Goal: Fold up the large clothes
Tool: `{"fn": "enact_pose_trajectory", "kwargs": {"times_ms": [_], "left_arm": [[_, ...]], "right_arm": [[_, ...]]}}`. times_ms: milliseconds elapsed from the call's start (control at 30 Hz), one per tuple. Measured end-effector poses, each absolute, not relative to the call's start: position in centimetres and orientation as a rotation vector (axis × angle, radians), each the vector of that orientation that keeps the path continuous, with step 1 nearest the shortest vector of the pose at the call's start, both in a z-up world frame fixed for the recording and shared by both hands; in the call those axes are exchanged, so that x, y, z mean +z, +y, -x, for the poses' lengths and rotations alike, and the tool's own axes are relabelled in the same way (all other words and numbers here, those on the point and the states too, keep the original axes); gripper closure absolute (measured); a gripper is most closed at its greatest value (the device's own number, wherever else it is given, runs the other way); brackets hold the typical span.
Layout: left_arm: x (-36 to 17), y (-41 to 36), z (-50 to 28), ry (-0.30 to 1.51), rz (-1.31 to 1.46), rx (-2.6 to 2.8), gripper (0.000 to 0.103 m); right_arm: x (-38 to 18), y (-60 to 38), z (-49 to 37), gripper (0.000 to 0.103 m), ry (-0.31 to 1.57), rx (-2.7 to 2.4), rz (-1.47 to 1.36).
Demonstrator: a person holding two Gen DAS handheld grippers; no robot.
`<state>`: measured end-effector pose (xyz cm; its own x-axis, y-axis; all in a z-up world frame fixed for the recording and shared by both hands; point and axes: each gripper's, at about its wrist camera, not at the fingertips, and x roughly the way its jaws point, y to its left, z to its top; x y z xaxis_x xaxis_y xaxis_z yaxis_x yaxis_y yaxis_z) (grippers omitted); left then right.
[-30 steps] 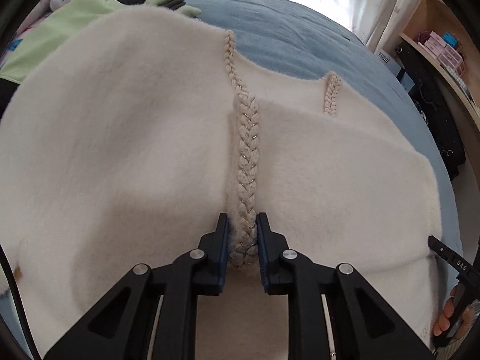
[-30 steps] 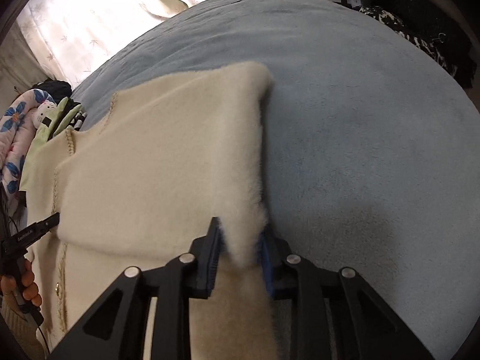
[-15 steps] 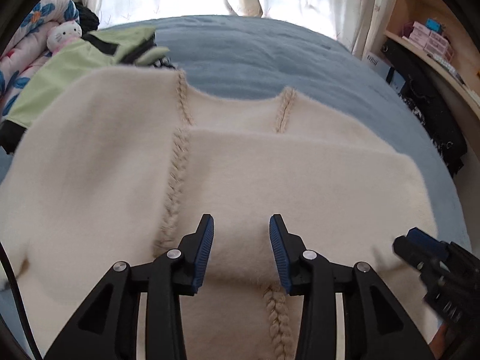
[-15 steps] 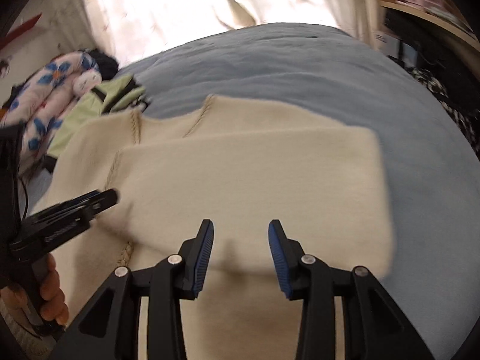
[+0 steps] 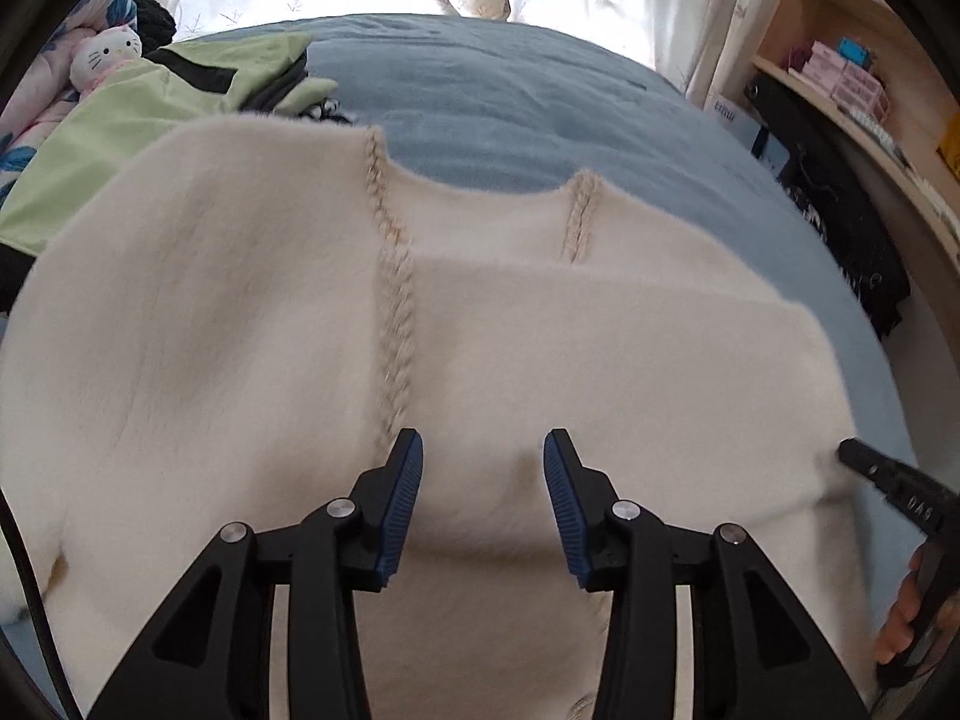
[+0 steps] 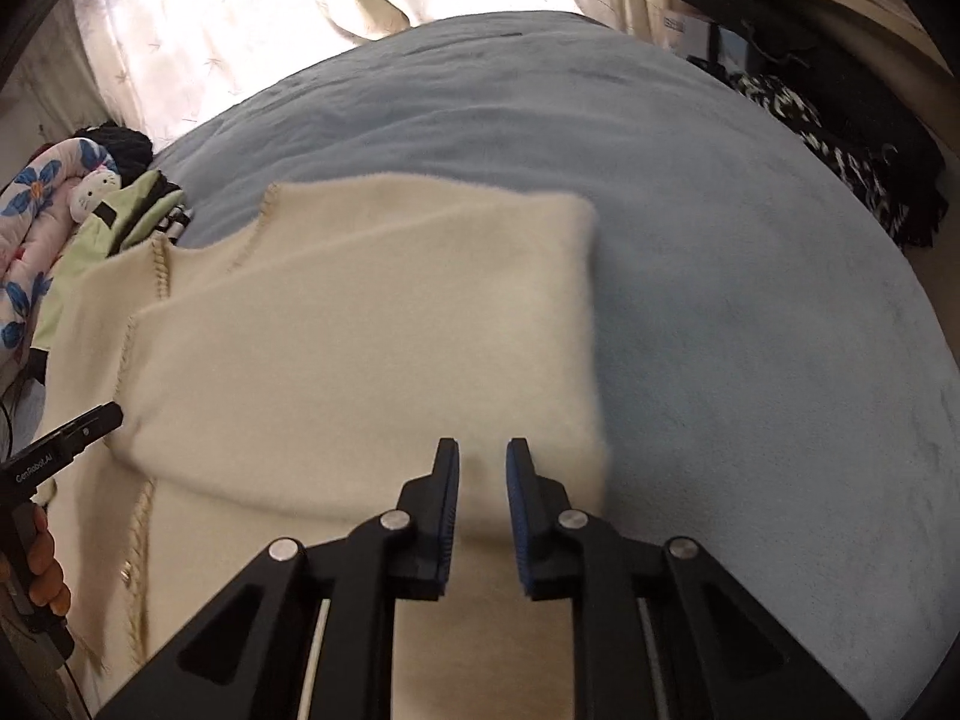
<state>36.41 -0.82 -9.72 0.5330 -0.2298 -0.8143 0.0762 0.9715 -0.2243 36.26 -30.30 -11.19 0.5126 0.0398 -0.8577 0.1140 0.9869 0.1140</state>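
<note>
A cream fluffy sweater (image 5: 240,330) with braided trim (image 5: 393,312) lies flat on the blue bed cover (image 5: 510,102). Its right sleeve (image 5: 600,348) is folded across the front. My left gripper (image 5: 482,438) hovers over the sweater's middle; its jaws are opening and nothing is between them. My right gripper (image 6: 483,444) hangs above the folded sleeve (image 6: 360,330) near its right edge. Its jaws are closing to a narrow gap and no cloth is pinched. Each gripper's tip shows at the edge of the other's view, right (image 5: 888,480) and left (image 6: 66,441).
A green garment (image 5: 120,126) and a white plush toy (image 5: 108,54) lie at the far left of the bed. Dark clothes (image 5: 840,210) hang by a wooden shelf (image 5: 840,90) on the right. Bare blue cover (image 6: 750,300) spreads right of the sweater.
The left gripper let go of the braided trim and the right let go of the sleeve end. Both lifted off, and the sleeve now lies flat across the front. The right jaws have since narrowed.
</note>
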Motion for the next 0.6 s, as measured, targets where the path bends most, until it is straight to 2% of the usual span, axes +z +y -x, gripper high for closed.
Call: {"fn": "enact_pose_trajectory", "kwargs": {"times_ms": [300, 433, 600], "left_arm": [[-10.0, -3.5, -43.3, 0.98, 0.232, -0.112, 0.06], [-11.6, -3.4, -45.4, 0.997, 0.195, -0.054, 0.06], [-12.3, -2.9, -45.5, 0.964, 0.139, -0.077, 0.06]], "right_arm": [[-12.6, -25.1, -46.1, 0.087, 1.02, 0.035, -0.187], [-14.0, -27.2, -48.5, 0.087, 1.045, -0.051, -0.182], [-14.5, -33.2, -47.2, 0.087, 1.027, -0.13, -0.204]]}}
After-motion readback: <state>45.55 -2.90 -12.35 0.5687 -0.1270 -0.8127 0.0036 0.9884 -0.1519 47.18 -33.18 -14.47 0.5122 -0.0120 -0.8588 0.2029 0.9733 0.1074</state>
